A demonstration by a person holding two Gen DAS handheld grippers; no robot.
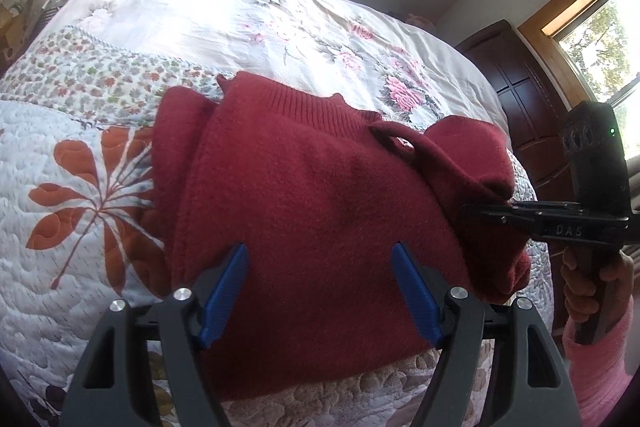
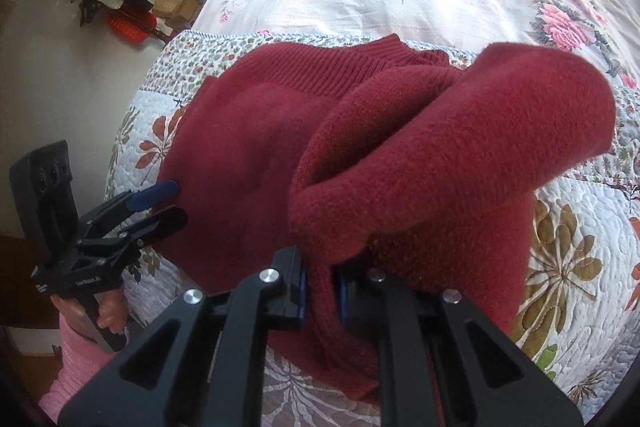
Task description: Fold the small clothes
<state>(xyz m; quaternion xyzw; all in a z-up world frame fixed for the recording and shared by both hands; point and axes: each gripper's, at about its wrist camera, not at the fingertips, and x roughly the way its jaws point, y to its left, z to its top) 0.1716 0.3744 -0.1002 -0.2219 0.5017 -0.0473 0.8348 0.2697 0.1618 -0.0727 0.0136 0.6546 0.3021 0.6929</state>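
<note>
Lying across the lower middle of both frames, the dark red sweater (image 1: 304, 195) rests on a quilted floral bedspread (image 1: 80, 187), its ribbed hem toward the top of the frame. The left tool (image 1: 320, 267) hovers at the sweater's near edge with its blue pads (image 1: 224, 291) spread wide, nothing between them. In the right wrist view the left tool (image 2: 168, 203) sits at the left of the frame, beside the sweater's side edge.

The right tool (image 2: 320, 291) is clamped on a fold of the sweater — a sleeve (image 2: 460, 147), it seems, bunched and lifted above the body of the garment. From the left wrist view the right tool (image 1: 480, 213) enters at the right edge, pinching that fabric; white letters reading "DAS" (image 1: 568, 230) show on its body. A hand (image 1: 592, 287) in a pink sleeve (image 1: 600, 359) holds its handle.

A small label on the left tool's body in the right wrist view is too blurred to read.
</note>
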